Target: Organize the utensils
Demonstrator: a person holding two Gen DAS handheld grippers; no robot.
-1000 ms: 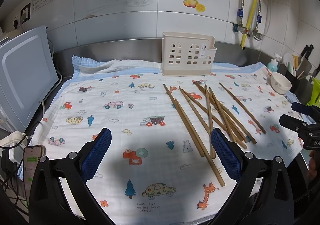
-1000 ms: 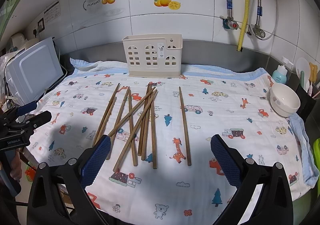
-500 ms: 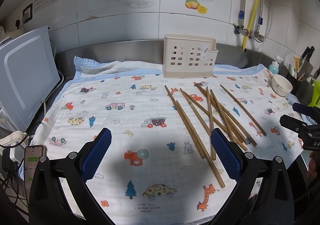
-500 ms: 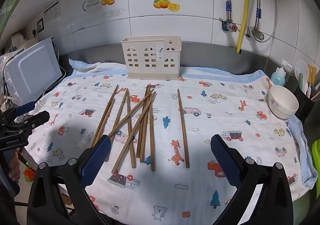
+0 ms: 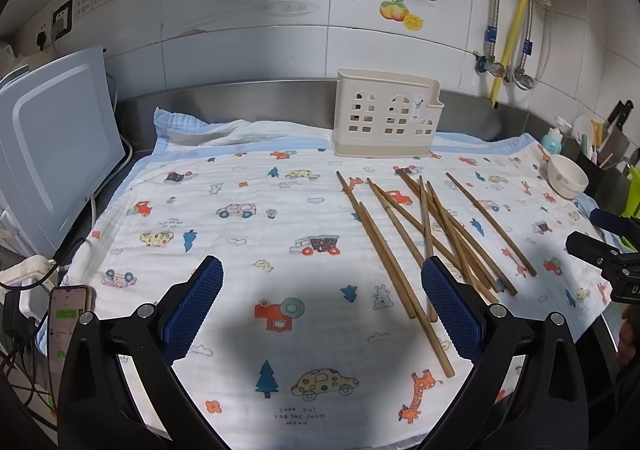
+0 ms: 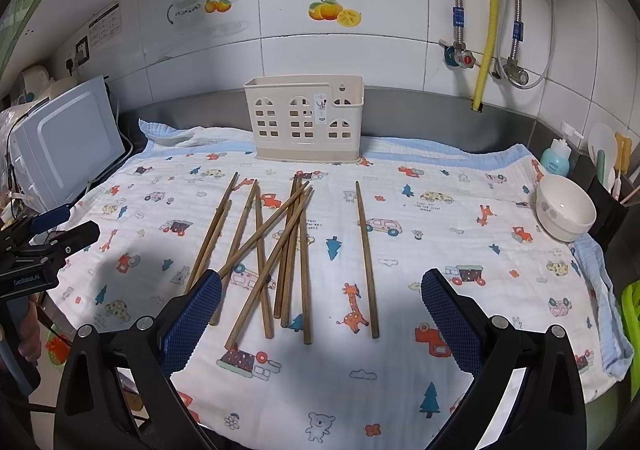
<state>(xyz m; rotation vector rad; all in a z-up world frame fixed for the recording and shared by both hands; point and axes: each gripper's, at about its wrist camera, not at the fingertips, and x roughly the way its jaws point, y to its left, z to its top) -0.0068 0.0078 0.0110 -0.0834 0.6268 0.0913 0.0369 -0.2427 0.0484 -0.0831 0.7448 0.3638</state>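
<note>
Several brown wooden chopsticks lie scattered on a cartoon-print cloth; in the right wrist view the pile lies left of centre, with one chopstick apart to its right. A cream plastic utensil holder stands upright at the back against the steel backsplash, also in the right wrist view. My left gripper is open and empty above the cloth's front, the chopsticks by its right finger. My right gripper is open and empty over the near ends of the chopsticks.
A white bowl sits at the cloth's right edge, beside a blue soap bottle and a dark utensil pot. A white appliance stands at the left. A phone lies off the front left corner.
Both grippers have drifted slightly forward; the views shift a little. Nothing on the cloth has moved and both grippers stay open.
</note>
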